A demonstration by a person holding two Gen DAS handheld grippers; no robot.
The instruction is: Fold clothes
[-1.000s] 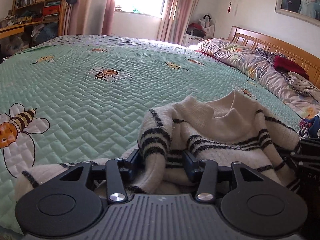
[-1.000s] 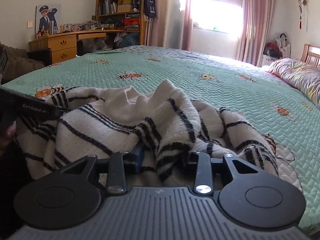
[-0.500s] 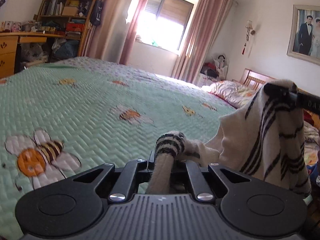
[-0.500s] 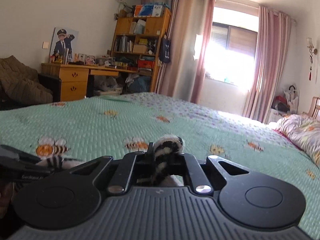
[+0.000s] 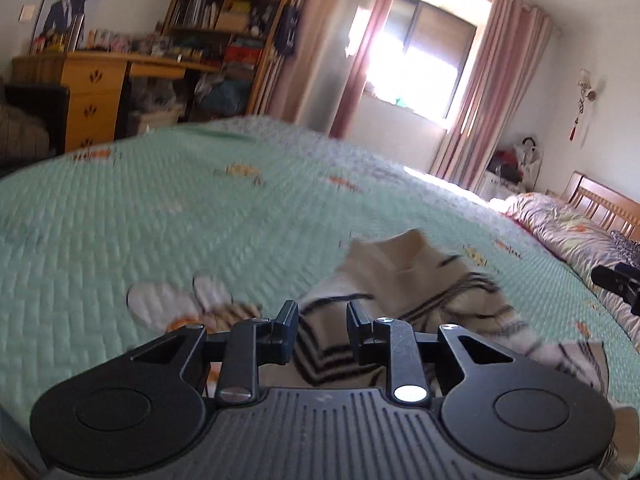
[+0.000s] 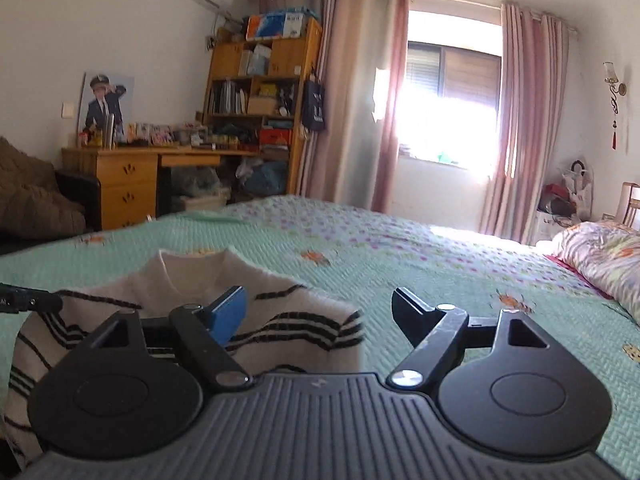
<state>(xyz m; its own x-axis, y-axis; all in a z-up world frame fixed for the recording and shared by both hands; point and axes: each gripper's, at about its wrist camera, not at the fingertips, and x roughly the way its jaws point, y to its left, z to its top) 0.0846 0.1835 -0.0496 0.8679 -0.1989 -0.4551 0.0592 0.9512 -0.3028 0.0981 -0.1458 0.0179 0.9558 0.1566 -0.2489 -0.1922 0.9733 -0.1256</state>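
A cream sweater (image 5: pixel 404 292) with black stripes lies spread on the green quilted bedspread (image 5: pixel 120 220), its plain collar end pointing toward the window and its striped body running back under both tools. The left gripper (image 5: pixel 322 330) hangs just above the near edge of the knit; its jaws have just been opening and now stand a narrow way apart, with striped cloth showing through the gap below them — no fold is pinched between the pads, so it holds nothing. The right gripper (image 6: pixel 320 312) has also just been opening, and its jaws are spread wide, the blue-faced pad on one side and the black finger far off on the other; the sweater's (image 6: pixel 280 312) striped edge lies under the blue pad's side and ends partway across the gap, untouched by either finger. From the right wrist view the sweater sits to the left and close in, collar opening upward, with bare bedspread (image 6: pixel 440 264) beyond it. The tip of the right tool shows at the far right of the left wrist view, off the cloth. A flowered duvet (image 5: pixel 572 232) is heaped by the wooden headboard (image 5: pixel 604 204), well apart from the sweater, and a desk (image 6: pixel 132 176) and bookshelf (image 6: pixel 256 92) stand against the far wall beside pink curtains (image 6: pixel 520 120).
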